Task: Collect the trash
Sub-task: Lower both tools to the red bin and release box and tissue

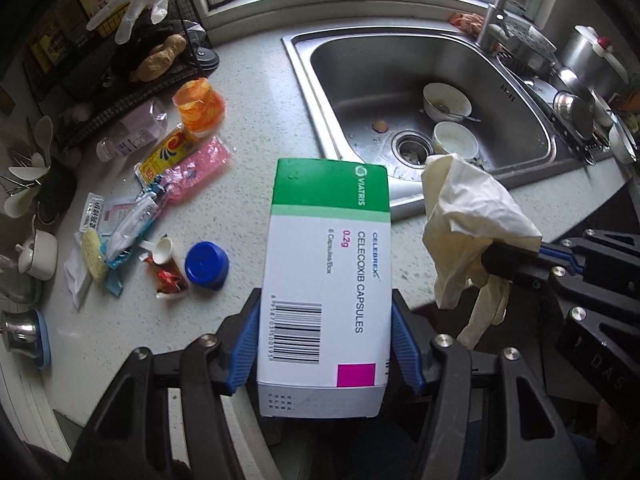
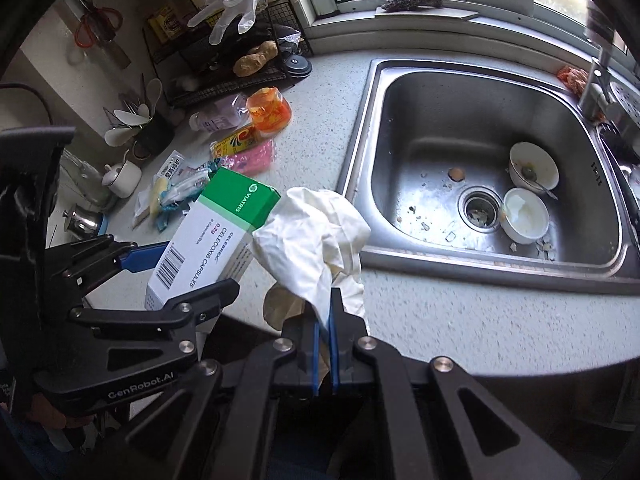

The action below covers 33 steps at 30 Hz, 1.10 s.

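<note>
green-and-white box (image 1: 326, 280), cream glove (image 1: 468, 216)

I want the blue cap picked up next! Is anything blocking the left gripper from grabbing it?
Yes. The left gripper is already shut on the medicine box, so it is full. The blue cap lies bare on the counter, nothing on top.

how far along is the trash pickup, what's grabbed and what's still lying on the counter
Done: no bin is in view, so nothing shows as binned. In hand: the left tongs clamp a Celebrex capsule box, and the right tongs pinch a crumpled cream glove. Left: on the counter, a pile of wrappers, a blue cap, a pink packet and a yellow packet.
</note>
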Each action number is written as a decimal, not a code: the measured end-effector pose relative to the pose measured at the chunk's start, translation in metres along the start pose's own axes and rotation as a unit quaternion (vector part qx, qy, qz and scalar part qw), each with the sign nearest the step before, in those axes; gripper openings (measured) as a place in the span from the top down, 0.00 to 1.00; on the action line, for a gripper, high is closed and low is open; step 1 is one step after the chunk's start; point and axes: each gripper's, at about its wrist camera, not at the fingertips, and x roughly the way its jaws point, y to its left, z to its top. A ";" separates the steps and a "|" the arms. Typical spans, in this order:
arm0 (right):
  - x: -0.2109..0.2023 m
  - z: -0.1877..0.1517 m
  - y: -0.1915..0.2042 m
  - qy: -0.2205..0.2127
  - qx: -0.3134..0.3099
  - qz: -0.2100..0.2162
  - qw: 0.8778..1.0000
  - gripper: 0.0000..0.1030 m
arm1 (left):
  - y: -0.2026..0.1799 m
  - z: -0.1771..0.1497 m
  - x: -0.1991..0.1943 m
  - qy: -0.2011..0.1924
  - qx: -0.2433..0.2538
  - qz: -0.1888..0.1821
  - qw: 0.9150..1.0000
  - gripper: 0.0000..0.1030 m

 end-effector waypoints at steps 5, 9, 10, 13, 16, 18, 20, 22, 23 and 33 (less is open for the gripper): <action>-0.028 -0.050 -0.029 -0.012 0.018 -0.020 1.000 0.97 | -0.060 -0.028 -0.003 0.000 0.029 -0.016 0.999 0.45; -0.038 -0.091 -0.055 -0.007 0.040 -0.036 0.999 0.97 | -0.106 -0.051 0.002 0.007 0.055 -0.022 0.998 0.45; -0.040 -0.101 -0.062 -0.004 0.049 -0.040 0.998 0.97 | -0.114 -0.055 0.004 0.008 0.060 -0.022 0.998 0.45; -0.041 -0.127 -0.080 0.008 0.069 -0.043 0.997 0.97 | -0.136 -0.068 0.012 0.016 0.058 -0.042 0.997 0.45; -0.034 -0.146 -0.094 0.023 0.085 -0.047 0.995 0.97 | -0.153 -0.083 0.031 0.035 0.054 -0.055 0.996 0.45; -0.027 -0.158 -0.101 0.030 0.092 -0.050 0.994 0.97 | -0.160 -0.089 0.048 0.046 0.053 -0.059 0.996 0.45; -0.016 -0.164 -0.106 0.039 0.098 -0.050 0.993 0.97 | -0.165 -0.093 0.065 0.053 0.054 -0.061 0.995 0.45; 0.000 -0.172 -0.113 0.050 0.104 -0.052 0.992 0.97 | -0.167 -0.096 0.086 0.061 0.051 -0.058 0.995 0.45; 0.009 -0.175 -0.117 0.056 0.109 -0.053 0.991 0.97 | -0.169 -0.099 0.097 0.064 0.051 -0.056 0.995 0.45; 0.131 -0.223 -0.160 0.068 0.127 -0.062 0.988 0.97 | -0.171 -0.139 0.255 0.106 0.037 -0.086 0.990 0.45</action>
